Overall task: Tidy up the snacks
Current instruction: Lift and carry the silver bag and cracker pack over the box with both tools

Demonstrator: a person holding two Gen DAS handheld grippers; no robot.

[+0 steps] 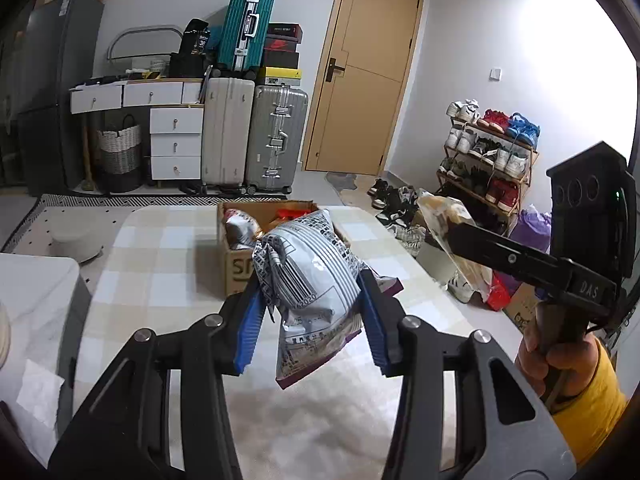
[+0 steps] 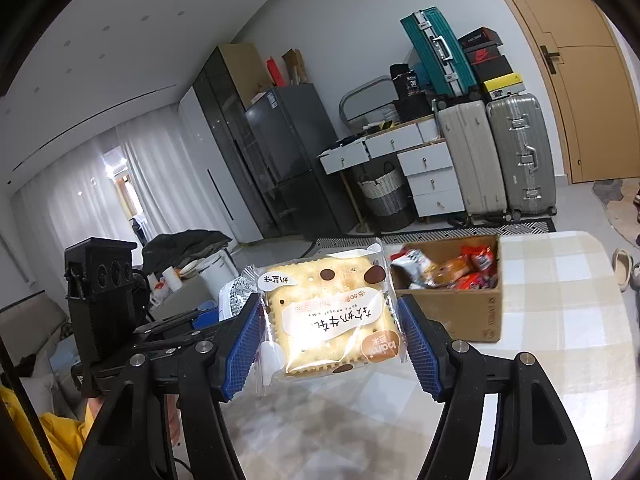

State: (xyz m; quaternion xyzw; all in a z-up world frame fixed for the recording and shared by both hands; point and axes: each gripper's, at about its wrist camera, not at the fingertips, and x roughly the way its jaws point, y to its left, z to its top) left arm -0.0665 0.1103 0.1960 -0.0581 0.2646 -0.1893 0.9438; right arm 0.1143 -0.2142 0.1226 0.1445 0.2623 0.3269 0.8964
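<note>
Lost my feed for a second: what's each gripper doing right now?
Left gripper: shut on the silver bag.
Right gripper: shut on the cracker pack.

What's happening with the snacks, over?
Left gripper shut on silver snack bag. Right gripper shut on cracker packet. Cardboard box ahead, nothing blocking.

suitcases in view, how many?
3. Teal suitcase stacked on top; white suitcase and silver suitcase upright side by side beneath it, left of the door. Others may be hidden behind.
</note>
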